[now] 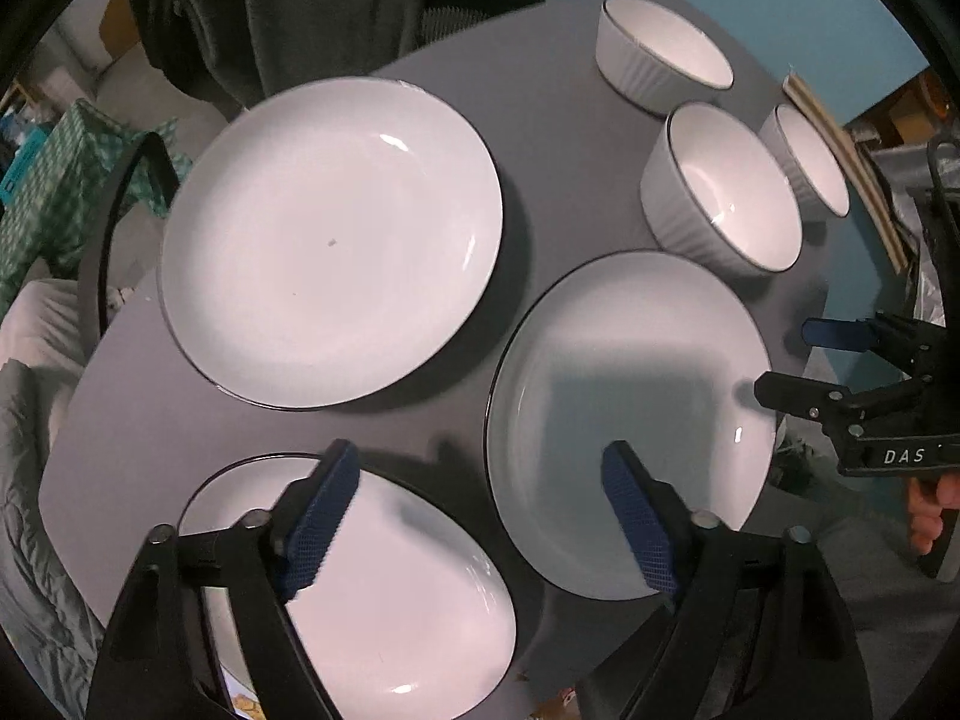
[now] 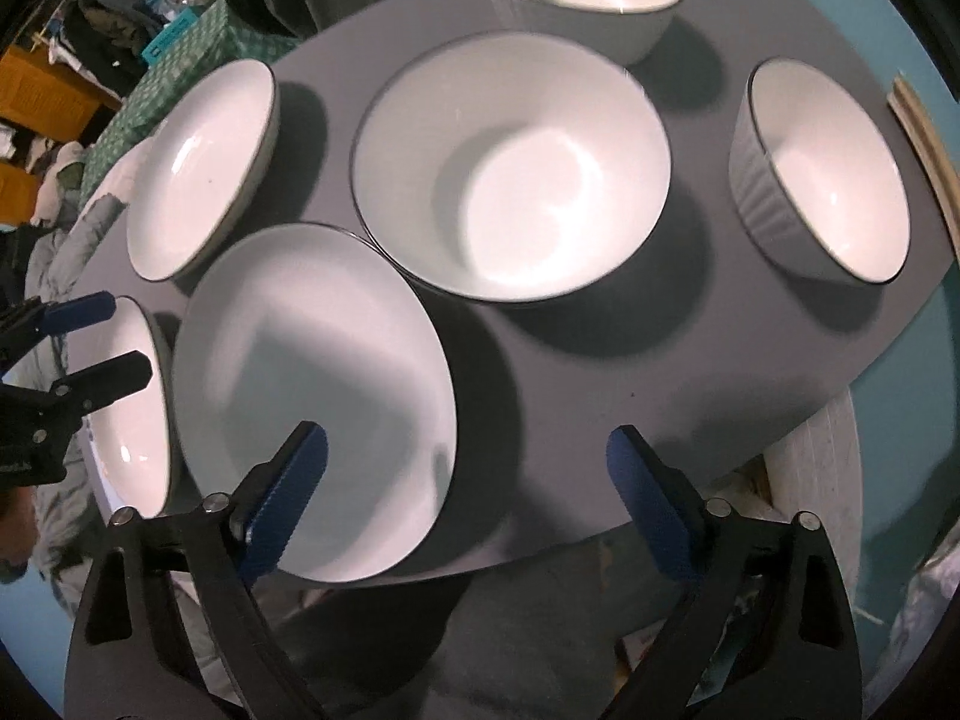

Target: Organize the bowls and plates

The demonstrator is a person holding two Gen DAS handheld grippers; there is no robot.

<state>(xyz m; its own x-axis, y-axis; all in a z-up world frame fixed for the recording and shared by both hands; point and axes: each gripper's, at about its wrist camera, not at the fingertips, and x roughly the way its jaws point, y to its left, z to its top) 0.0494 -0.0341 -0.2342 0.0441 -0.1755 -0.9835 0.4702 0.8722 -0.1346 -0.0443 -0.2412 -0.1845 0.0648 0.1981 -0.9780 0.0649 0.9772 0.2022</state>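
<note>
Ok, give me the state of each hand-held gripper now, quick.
Left hand-held gripper: open, holding nothing, above the plates.
Right hand-held gripper: open, holding nothing, above the table edge.
</note>
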